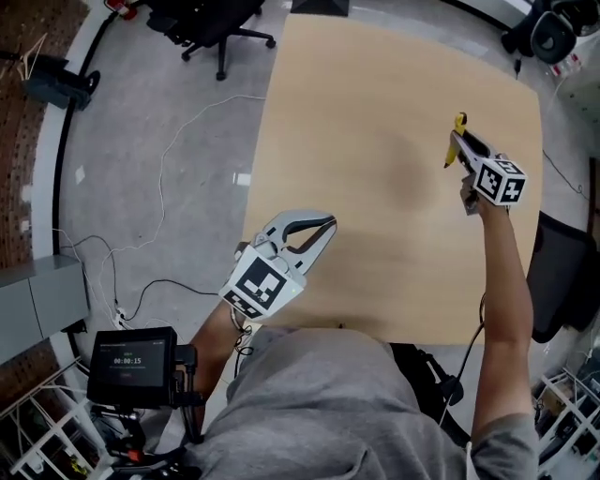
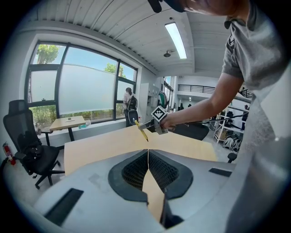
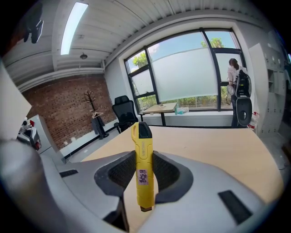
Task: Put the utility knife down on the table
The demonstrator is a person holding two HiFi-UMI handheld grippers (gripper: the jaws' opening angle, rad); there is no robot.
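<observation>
The right gripper's [image 3: 144, 158] ribbed black pads [image 3: 119, 175] are clamped on the body of a yellow utility knife [image 3: 142, 141]. The knife stands lengthwise between the jaws, with its black nose poking past their tips and its butt end hanging below the pads. A small purple-marked label sits on the handle.

In the head view the right gripper [image 1: 459, 142] holds the utility knife [image 1: 460, 121] over the far right part of the light wooden table [image 1: 375, 141], at the end of an outstretched bare arm.

The left gripper [image 2: 148, 152] has its jaws closed tip to tip with nothing between them. It [image 1: 323, 230] hovers over the table's near left edge, well apart from the knife.

Beyond the table a black office chair [image 1: 211, 23] stands on the grey floor, white cables [image 1: 169, 169] trail across it, and a small screen showing a timer [image 1: 131, 361] sits near the person's left side.
</observation>
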